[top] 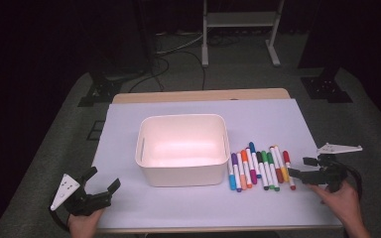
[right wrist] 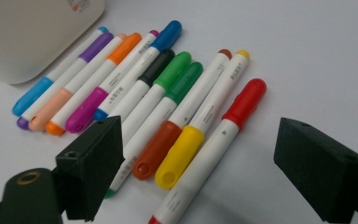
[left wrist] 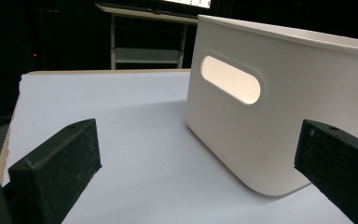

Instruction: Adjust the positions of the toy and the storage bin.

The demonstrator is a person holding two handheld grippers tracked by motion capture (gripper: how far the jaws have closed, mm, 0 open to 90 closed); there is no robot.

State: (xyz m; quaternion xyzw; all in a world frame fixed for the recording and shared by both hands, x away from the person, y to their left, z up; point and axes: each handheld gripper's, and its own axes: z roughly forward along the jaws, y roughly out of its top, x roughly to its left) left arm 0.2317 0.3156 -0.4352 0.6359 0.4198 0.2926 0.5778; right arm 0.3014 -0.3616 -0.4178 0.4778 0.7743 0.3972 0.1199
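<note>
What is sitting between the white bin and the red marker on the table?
In the high view, a row of markers lies between the white bin and the red marker, side by side; the right gripper view shows them closer.

- High view looks down and forward over the white-covered table [top: 129, 198]
- Left gripper view sits low, close to the white plastic bin [left wrist: 279, 116], also in the high view [top: 183, 173]
- Right gripper view faces the row of coloured marker pens [right wrist: 135, 98] closely
</note>
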